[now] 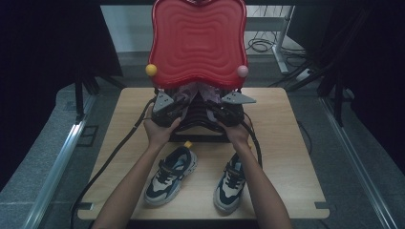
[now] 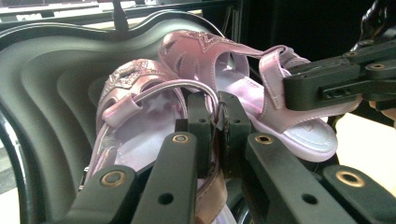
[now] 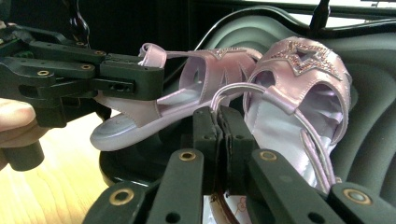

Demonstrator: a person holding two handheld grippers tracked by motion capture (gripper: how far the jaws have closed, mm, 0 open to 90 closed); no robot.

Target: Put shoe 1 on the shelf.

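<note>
you have two grippers in hand and two pink sandals in front of you. your left gripper [image 2: 212,122] has its jaws pressed together on the thin heel strap of one sandal, the left sandal [image 2: 135,116] in the left gripper view, with the strap looping up from between the pads. your right gripper [image 3: 218,126] is likewise clamped on the thin strap of the other sandal, the right sandal [image 3: 299,93] in the right gripper view. each sandal carries one glittery star on its front band. the two sandals lie side by side, touching, with their toes against the dark ribbed inside of one open case [image 2: 51,93].

in the high view, the case stands at about 12 o'clock from your hands, at the far middle of the one wooden table [image 1: 282,143]. its red wavy lid [image 1: 198,43] stands upright, with two small balls on it: one yellow ball [image 1: 151,70] at the lid's 8 o'clock corner and one pink ball [image 1: 242,71] at its 4 o'clock corner. the sandals sit just under the lid's lower edge, between your two grippers.

at 6 o'clock from the case, near your edge of the table, lie two sneakers: a dark one [image 1: 172,174] toward 7 o'clock and a paler one [image 1: 231,183] toward 5 o'clock, apart from each other.
</note>
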